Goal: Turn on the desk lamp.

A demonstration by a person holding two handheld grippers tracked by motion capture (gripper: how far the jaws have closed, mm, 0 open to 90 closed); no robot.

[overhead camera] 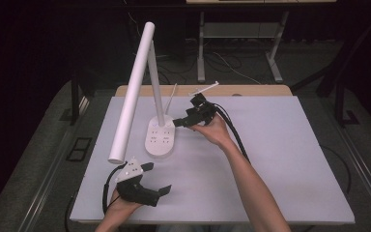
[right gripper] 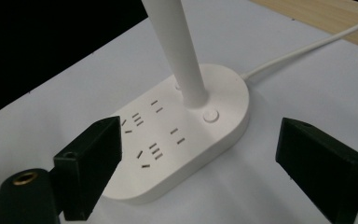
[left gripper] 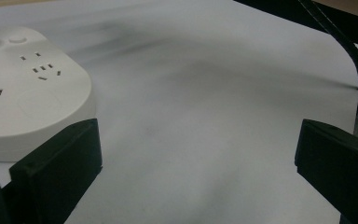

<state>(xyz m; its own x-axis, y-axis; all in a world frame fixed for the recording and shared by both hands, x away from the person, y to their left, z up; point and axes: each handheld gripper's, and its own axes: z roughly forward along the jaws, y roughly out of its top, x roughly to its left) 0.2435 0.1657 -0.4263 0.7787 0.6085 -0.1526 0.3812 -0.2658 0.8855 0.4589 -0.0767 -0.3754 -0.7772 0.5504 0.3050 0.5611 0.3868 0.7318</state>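
We see a white lamp [overhead camera: 160, 137] standing on the bench [overhead camera: 280, 159]. Our right gripper [overhead camera: 178, 123] sits wide open beside its base. Our left gripper [overhead camera: 157, 179] is open too, holding nothing.

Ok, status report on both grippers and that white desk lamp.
Left gripper open, empty, low near table front. Right gripper open beside white desk lamp's socket base. Nothing in the way.
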